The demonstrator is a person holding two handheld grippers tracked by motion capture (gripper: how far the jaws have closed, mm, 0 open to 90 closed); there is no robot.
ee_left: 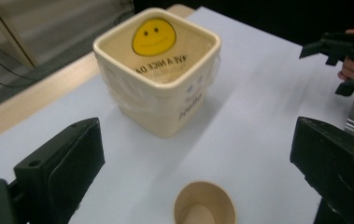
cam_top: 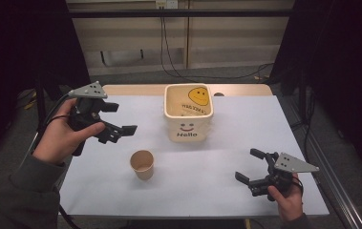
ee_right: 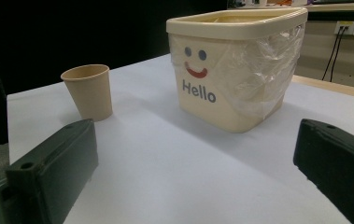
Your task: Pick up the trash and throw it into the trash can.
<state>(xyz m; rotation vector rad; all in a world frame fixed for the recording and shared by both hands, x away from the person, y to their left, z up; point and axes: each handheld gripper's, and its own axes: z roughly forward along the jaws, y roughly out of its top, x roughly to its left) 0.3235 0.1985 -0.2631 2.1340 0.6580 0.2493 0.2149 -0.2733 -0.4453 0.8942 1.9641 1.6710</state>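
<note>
A tan paper cup [cam_top: 142, 164] stands upright and empty on the white table [cam_top: 245, 124], in front of a cream square bin [cam_top: 188, 114]. The bin has a plastic liner, a smiley face and the word "Hello". My left gripper [cam_top: 121, 119] is held above the table's left side, open and empty, pointing toward the bin. From the left gripper view the cup [ee_left: 205, 210] is low between the wide jaws, and the bin [ee_left: 158, 70] lies beyond. My right gripper [cam_top: 248, 164] rests low at the front right, open and empty, facing the cup [ee_right: 88, 91] and bin [ee_right: 235, 65].
A wooden strip [cam_top: 131, 89] runs along the table's far edge, with a wall and hanging cables [cam_top: 169, 52] behind. Dark space flanks both sides. In the left gripper view the right gripper [ee_left: 343, 51] shows far off at top right.
</note>
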